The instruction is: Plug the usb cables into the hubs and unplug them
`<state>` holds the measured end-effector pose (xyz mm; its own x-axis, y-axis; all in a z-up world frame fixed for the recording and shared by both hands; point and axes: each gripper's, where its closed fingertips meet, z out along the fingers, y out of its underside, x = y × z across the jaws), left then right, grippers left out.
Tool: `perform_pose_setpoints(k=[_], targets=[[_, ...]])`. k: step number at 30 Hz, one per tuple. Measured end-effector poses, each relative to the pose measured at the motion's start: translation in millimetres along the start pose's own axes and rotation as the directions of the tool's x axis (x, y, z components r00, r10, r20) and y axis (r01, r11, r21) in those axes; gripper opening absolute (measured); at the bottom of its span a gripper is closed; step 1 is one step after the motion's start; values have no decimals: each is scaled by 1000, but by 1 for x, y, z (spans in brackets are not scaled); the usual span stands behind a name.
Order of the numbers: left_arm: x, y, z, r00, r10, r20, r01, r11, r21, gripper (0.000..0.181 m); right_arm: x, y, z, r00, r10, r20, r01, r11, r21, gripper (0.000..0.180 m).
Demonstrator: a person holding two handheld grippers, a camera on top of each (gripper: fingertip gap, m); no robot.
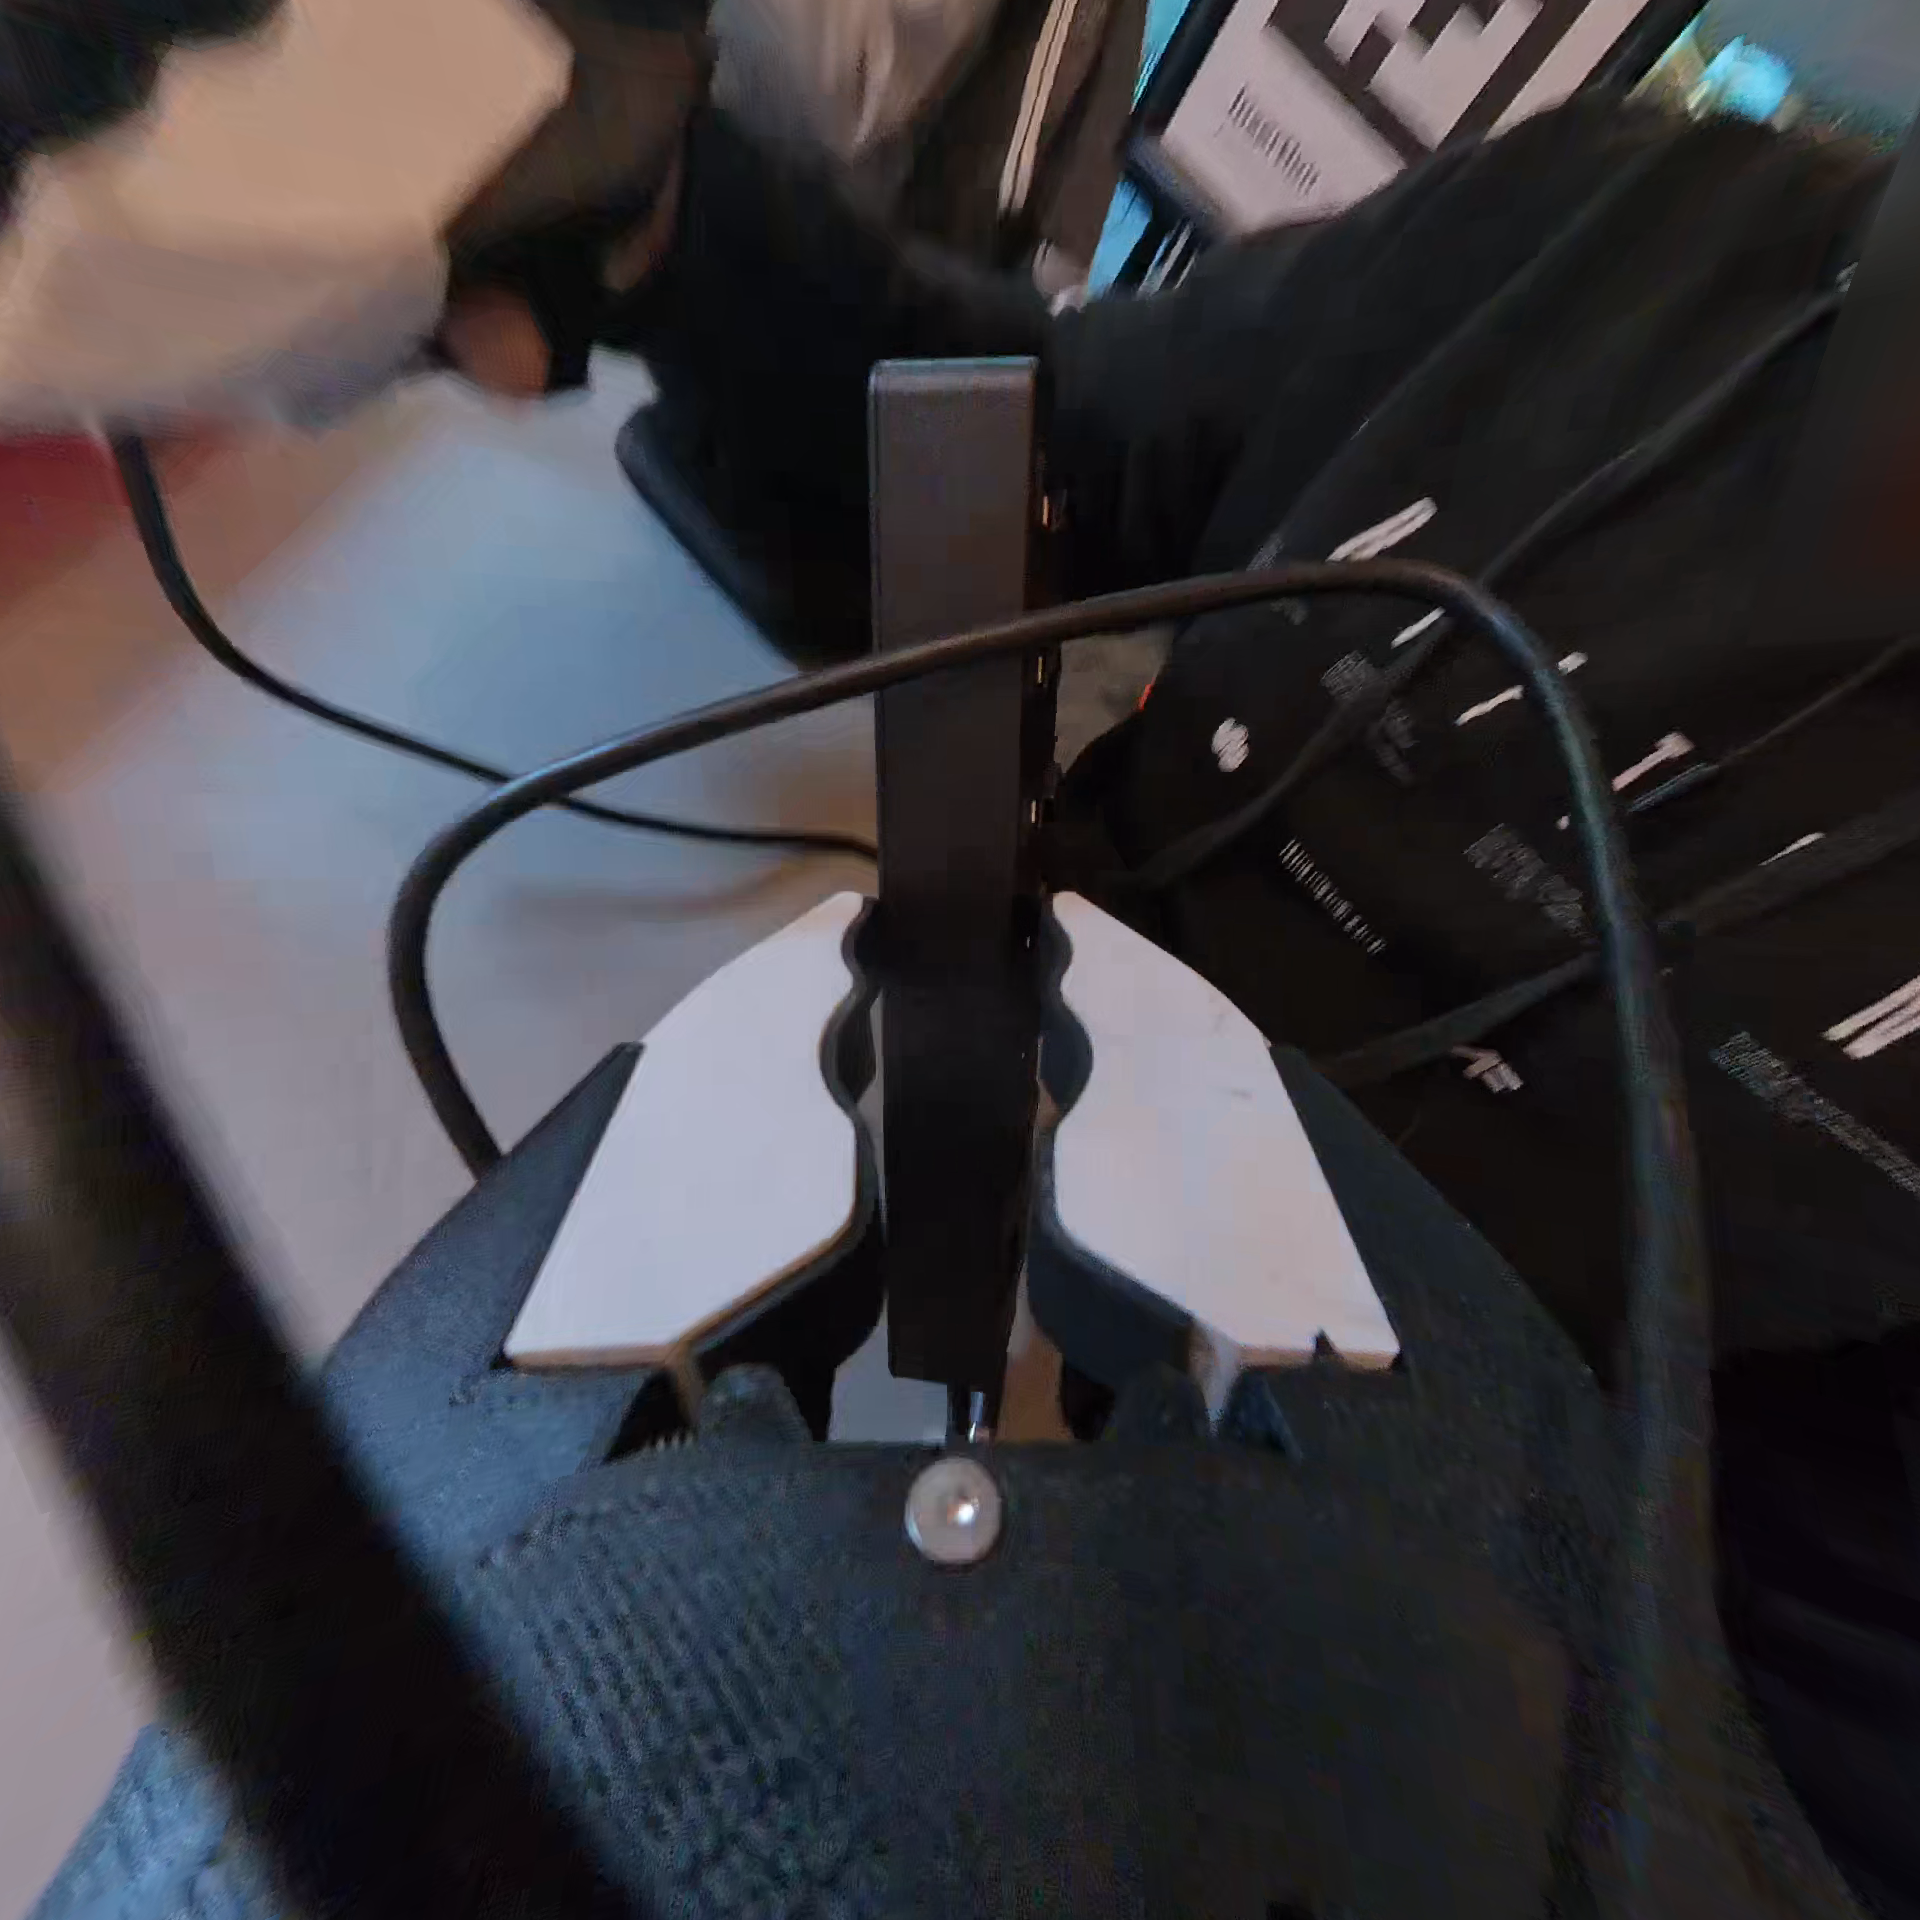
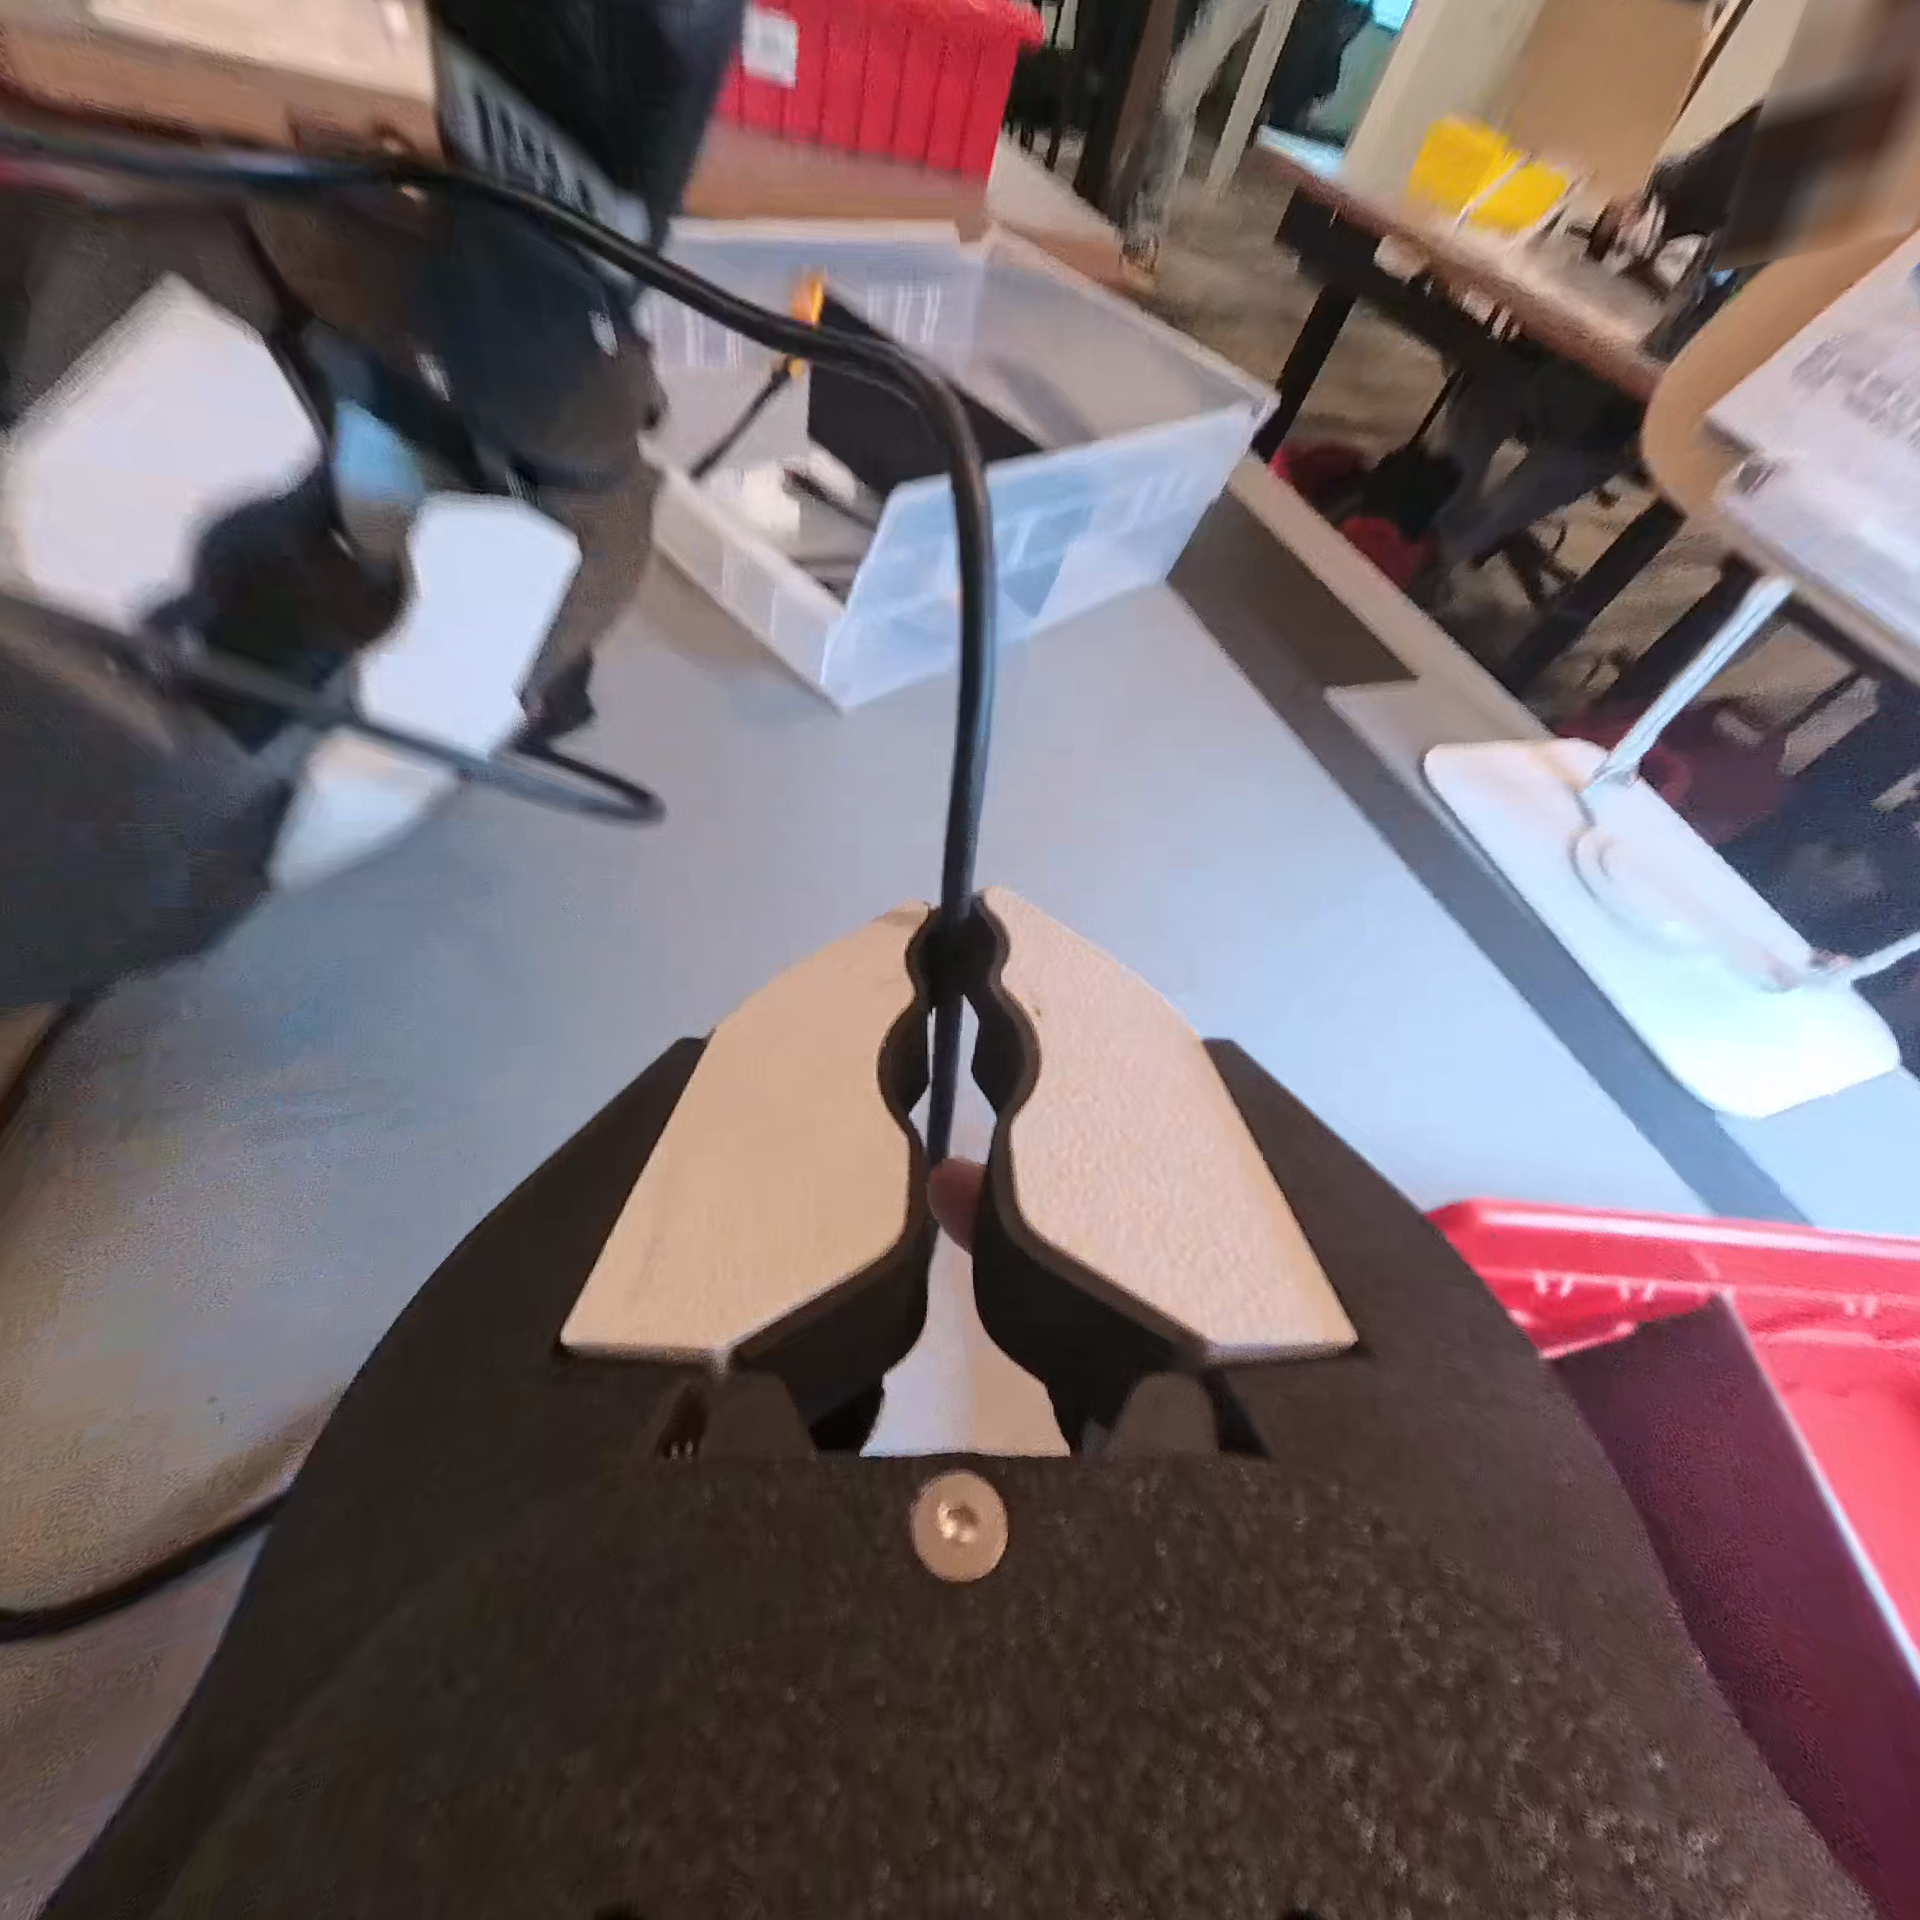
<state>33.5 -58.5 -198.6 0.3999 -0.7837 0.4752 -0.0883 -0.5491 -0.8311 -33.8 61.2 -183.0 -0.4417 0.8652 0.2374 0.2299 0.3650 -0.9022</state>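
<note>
Your left gripper (image 1: 951, 935) is clamped on the USB hub (image 1: 951, 665), a dark bar held on edge. Its long axis runs straight out from the jaws, ports on the right edge. Your right gripper (image 2: 954, 925) is closed on a black cable (image 2: 971, 582) running away towards the hub. No plug shows in any port, so plugging seems undone; blur hides the cable end.

Clear bin (image 2: 935, 499) on grey table (image 2: 1091, 831)
</note>
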Motion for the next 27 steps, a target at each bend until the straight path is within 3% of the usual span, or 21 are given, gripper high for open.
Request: perform_pose_setpoints(k=[4,8,11,14,17,19,21,23,25,27], targets=[[15,-26,-17,997,32,-64,-20,984,179,28,4,45,13,996,-70,-48,59,976,-212,4],[20,-54,-46,996,93,8,-90,926,366,27,11,77,19,997,7,-72,-33,932,-362,3],[15,-83,-89,988,77,132,-139,815,563,29,1,100,15,1000,-3,7,6,883,-469,3],[-9,-95,-140,958,-96,269,-129,695,708,28,-20,103,12,985,-91,149,153,862,-483,3],[-55,-68,-159,835,-336,436,-54,738,672,27,-60,77,8,924,-159,347,275,908,-317,0],[-76,-46,-148,778,-369,508,3,811,585,27,-72,65,5,904,-178,388,295,918,-266,1],[-85,-32,-123,783,-356,510,77,869,489,27,-62,52,7,924,-228,308,299,931,-210,1],[-85,-27,-97,818,-311,484,104,908,407,27,-30,43,10,962,-239,127,262,944,-202,8],[-78,-28,-77,863,-278,423,121,925,361,27,-3,38,6,980,-198,14,198,963,-182,24],[-71,-28,-64,895,-258,365,129,931,342,26,7,29,0,995,-104,0,103,990,-98,40]])
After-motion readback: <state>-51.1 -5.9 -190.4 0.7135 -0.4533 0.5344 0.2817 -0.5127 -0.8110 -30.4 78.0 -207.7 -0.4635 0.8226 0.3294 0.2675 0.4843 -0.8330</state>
